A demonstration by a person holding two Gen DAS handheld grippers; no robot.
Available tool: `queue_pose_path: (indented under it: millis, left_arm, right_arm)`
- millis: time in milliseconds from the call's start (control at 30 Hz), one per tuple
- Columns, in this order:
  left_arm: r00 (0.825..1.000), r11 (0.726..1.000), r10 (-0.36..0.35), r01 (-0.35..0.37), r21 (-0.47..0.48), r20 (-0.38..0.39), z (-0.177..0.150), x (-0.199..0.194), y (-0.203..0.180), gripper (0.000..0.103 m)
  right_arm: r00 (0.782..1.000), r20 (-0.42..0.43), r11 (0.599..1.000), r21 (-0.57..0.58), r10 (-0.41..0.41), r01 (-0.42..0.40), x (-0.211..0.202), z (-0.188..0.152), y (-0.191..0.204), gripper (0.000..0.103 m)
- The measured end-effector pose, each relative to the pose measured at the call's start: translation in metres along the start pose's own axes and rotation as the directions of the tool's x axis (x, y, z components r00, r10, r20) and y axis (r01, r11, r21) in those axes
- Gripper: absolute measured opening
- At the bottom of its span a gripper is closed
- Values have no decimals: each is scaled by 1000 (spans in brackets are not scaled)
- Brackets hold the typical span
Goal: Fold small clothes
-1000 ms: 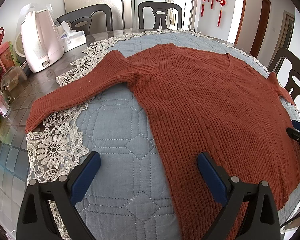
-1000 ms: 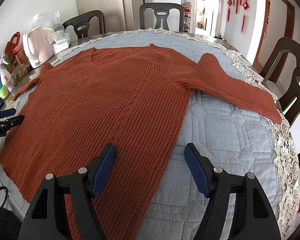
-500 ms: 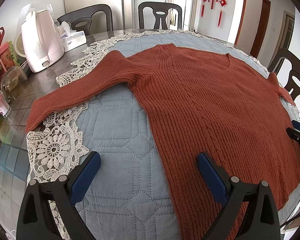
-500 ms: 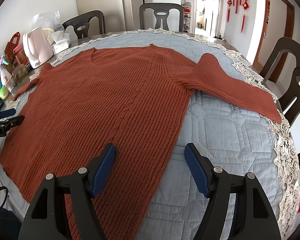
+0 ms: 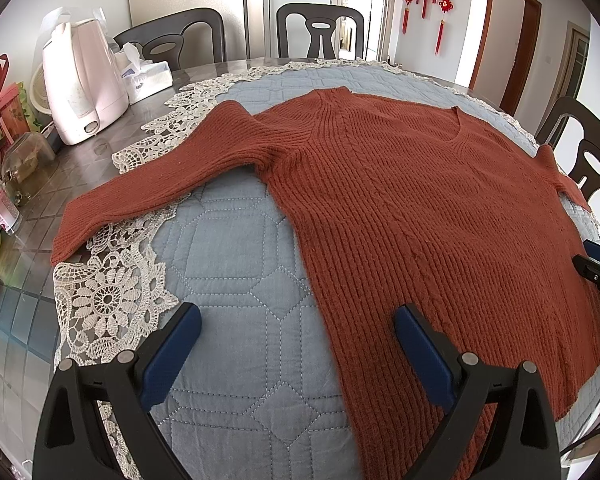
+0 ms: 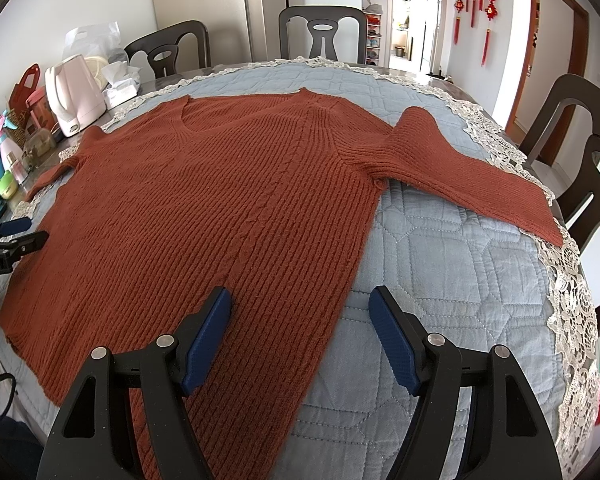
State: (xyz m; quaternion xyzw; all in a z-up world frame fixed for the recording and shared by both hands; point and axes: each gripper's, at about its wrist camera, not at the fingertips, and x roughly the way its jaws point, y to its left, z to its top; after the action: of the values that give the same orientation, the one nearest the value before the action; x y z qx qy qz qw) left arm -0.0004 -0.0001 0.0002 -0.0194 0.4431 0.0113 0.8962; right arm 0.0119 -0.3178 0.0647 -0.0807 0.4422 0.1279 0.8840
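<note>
1. Rust-red ribbed knit sweater (image 5: 412, 208) lies flat, front up, on a grey-blue quilted cloth with lace edging (image 5: 236, 264) covering the round tabletop (image 5: 32, 216); V-neck points to the far side.
2. Both sleeves are spread outward; one sleeve end reaches over the lace edge on each side.
3. Left gripper (image 5: 298, 334), black with blue pads, hovers above the sweater's side hem edge near the bottom; jaws spread wide, holding nothing.
4. Right gripper (image 6: 300, 312) hovers over the opposite side edge of the sweater; jaws spread wide, empty.
5. Pale pink electric kettle (image 5: 82, 88) and a white tissue box (image 5: 148, 80) stand on the bare tabletop beside the cloth.
6. Dark chairs (image 6: 324, 32) ring the tabletop.
</note>
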Motion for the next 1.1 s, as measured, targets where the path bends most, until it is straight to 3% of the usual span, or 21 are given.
queue_pose_path:
  millis: [1100]
  left_arm:
    - [1000,1000,4,-4,-3,3,3,-3,5,99]
  right_arm:
    - [1000,0,1000,0,0,0,0,0,0,72]
